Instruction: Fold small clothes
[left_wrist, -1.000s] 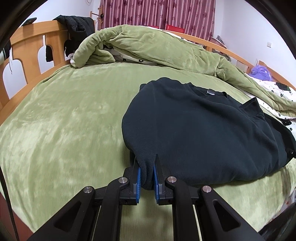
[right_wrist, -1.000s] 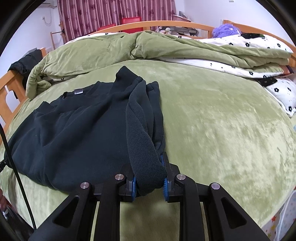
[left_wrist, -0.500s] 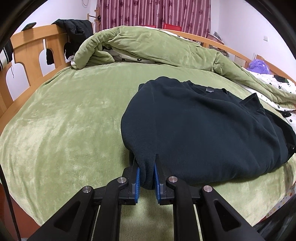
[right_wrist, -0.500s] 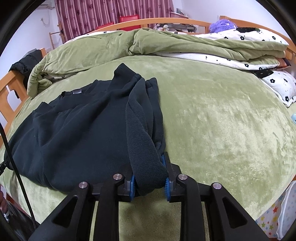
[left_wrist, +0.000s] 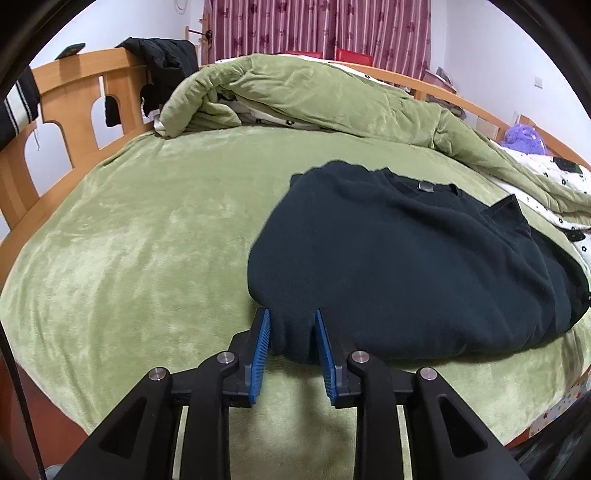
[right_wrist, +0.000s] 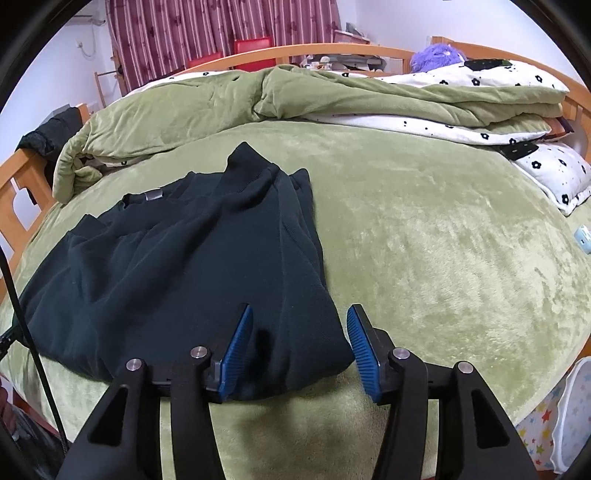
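Note:
A dark, folded sweater (left_wrist: 406, 251) lies on the green bed cover (left_wrist: 147, 240), its grey neck label facing the far side. My left gripper (left_wrist: 290, 312) is at the sweater's near left corner. Its jaws are opening, and a fold of the hem sits loosely between the blue pads. In the right wrist view the sweater (right_wrist: 184, 258) has its sleeves laid along its right side. My right gripper (right_wrist: 300, 307) stands over the near right corner with its jaws opening. The right pad is clear of the cloth.
A bunched green duvet (left_wrist: 314, 96) and a floral pillow (right_wrist: 554, 173) fill the far side of the bed. A wooden bed rail (left_wrist: 74, 74) with a black jacket (left_wrist: 162, 55) is on the left. A black cable (right_wrist: 22, 314) hangs at the left edge.
Both grippers were shut on the sweater's near edge and have opened. The raised fold in the right gripper has dropped flat. The left gripper has pulled back slightly.

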